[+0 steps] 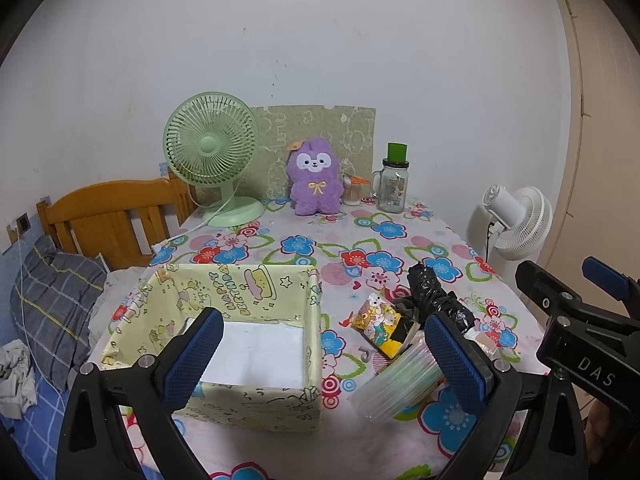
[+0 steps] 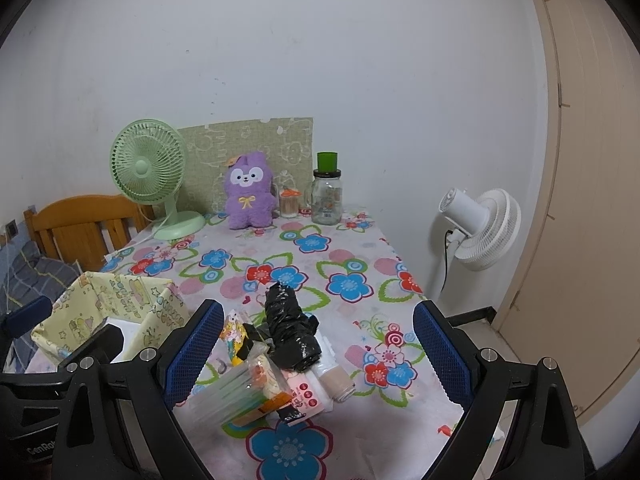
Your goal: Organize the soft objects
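Note:
A yellow patterned fabric box (image 1: pixel 256 300) (image 2: pixel 116 312) stands open on the flowered table; only its white bottom shows inside. Right of it lies a small heap: a black plastic bag roll (image 1: pixel 436 296) (image 2: pixel 290 328), a colourful sticker packet (image 1: pixel 380 324) (image 2: pixel 236 332), a clear pack of straws (image 1: pixel 400 380) (image 2: pixel 228 396) and a white tissue pack (image 2: pixel 312 392). A purple plush toy (image 1: pixel 316 180) (image 2: pixel 250 192) sits upright at the table's far edge. My left gripper (image 1: pixel 324 364) hovers open over the box's near right corner. My right gripper (image 2: pixel 320 360) is open above the heap, holding nothing.
A green desk fan (image 1: pixel 212 156) (image 2: pixel 150 172), a glass jar mug (image 1: pixel 394 188) (image 2: pixel 328 200) and a toothpick holder (image 1: pixel 352 192) stand at the back by a green board. A white fan (image 1: pixel 516 220) (image 2: pixel 484 228) stands right of the table, a bed with wooden headboard (image 1: pixel 112 216) left.

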Action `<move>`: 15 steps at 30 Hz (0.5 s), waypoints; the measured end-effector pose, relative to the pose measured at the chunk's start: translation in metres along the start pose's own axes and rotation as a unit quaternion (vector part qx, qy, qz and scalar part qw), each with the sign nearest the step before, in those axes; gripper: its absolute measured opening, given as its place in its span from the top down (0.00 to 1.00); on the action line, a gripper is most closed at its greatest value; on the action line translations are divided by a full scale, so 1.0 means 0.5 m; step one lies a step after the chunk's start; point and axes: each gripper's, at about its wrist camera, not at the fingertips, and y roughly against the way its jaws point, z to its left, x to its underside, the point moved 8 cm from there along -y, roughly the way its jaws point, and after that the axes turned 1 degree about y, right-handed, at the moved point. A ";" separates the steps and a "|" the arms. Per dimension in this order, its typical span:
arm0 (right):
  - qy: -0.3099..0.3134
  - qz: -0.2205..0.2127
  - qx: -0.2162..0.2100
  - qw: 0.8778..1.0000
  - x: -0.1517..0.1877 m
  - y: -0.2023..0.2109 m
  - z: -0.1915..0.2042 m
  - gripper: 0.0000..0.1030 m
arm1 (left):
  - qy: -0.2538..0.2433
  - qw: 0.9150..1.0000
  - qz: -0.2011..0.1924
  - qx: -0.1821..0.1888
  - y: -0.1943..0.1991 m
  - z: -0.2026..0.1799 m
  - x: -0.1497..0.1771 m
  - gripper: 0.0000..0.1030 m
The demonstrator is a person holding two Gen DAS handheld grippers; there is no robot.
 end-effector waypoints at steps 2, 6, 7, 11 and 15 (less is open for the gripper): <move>-0.001 0.001 -0.001 1.000 -0.001 -0.007 -0.004 0.06 | 0.004 1.000 0.000 0.001 -0.005 -0.002 0.005 0.02; -0.005 0.005 -0.003 1.000 -0.003 -0.023 -0.016 0.06 | -0.002 1.000 -0.002 0.000 -0.014 -0.012 0.007 0.02; -0.006 0.006 -0.004 1.000 -0.003 -0.027 -0.019 0.06 | -0.004 1.000 -0.002 0.001 -0.018 -0.016 0.007 0.02; -0.001 0.008 -0.007 1.000 -0.002 -0.044 -0.026 0.06 | -0.015 1.000 0.004 0.007 -0.032 -0.040 0.012 0.02; 0.003 0.015 -0.012 1.000 0.002 -0.064 -0.033 0.06 | -0.024 0.999 0.016 0.013 -0.052 -0.066 0.018 0.03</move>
